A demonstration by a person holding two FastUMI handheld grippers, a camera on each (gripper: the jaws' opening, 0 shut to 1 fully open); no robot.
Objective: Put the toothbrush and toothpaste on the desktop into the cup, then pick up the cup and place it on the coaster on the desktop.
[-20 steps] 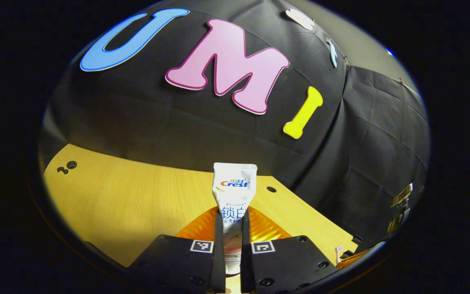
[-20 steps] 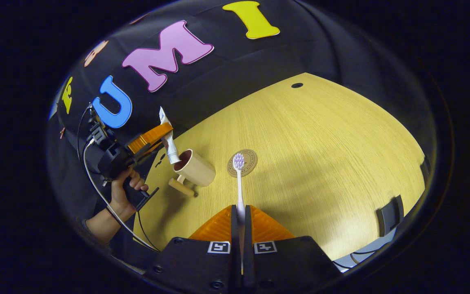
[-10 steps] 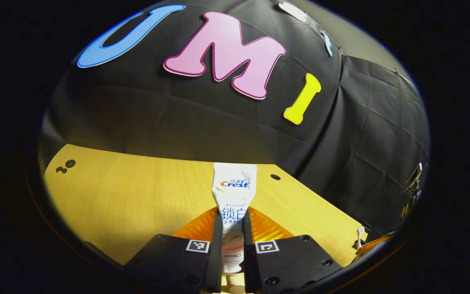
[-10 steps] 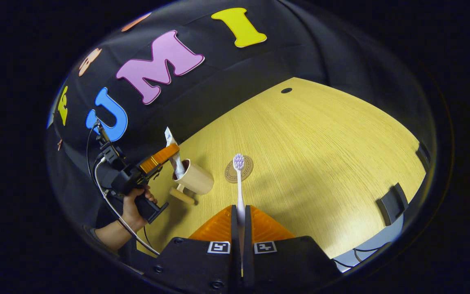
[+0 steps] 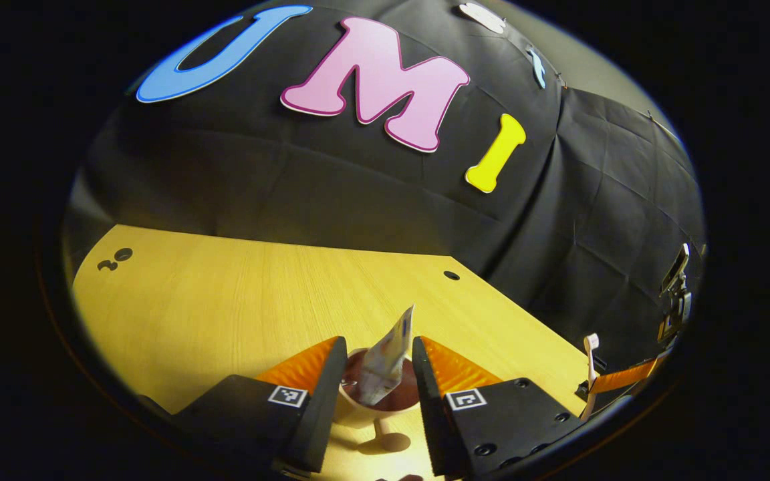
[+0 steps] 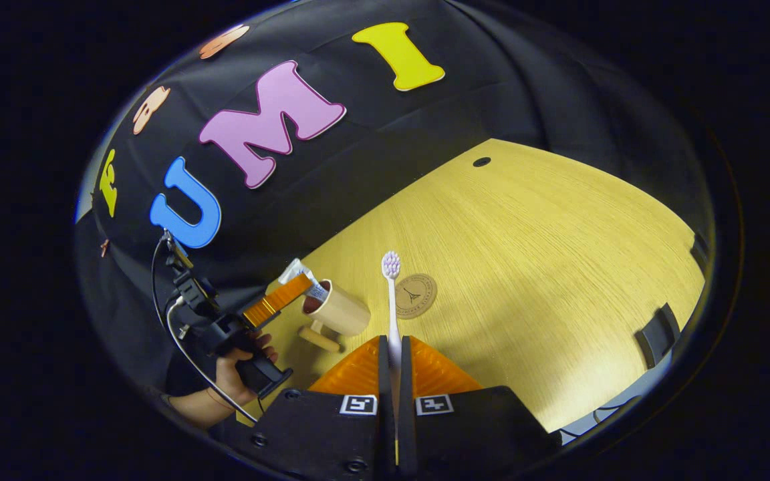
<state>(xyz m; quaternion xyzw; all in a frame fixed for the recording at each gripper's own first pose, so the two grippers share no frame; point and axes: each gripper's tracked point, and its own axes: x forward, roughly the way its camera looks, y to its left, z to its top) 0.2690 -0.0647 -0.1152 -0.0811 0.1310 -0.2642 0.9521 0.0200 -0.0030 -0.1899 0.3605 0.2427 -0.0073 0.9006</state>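
Toothpaste [image 5: 387, 357] leans in the cup [image 5: 378, 401] between the spread fingers of the left gripper [image 5: 373, 364] (neither finger touches it). Right gripper [image 6: 392, 364] pinches the toothbrush [image 6: 392, 300], head forward; ahead lie the desktop [image 6: 525, 267] and the coaster [image 6: 416, 295], just right of the bristles.
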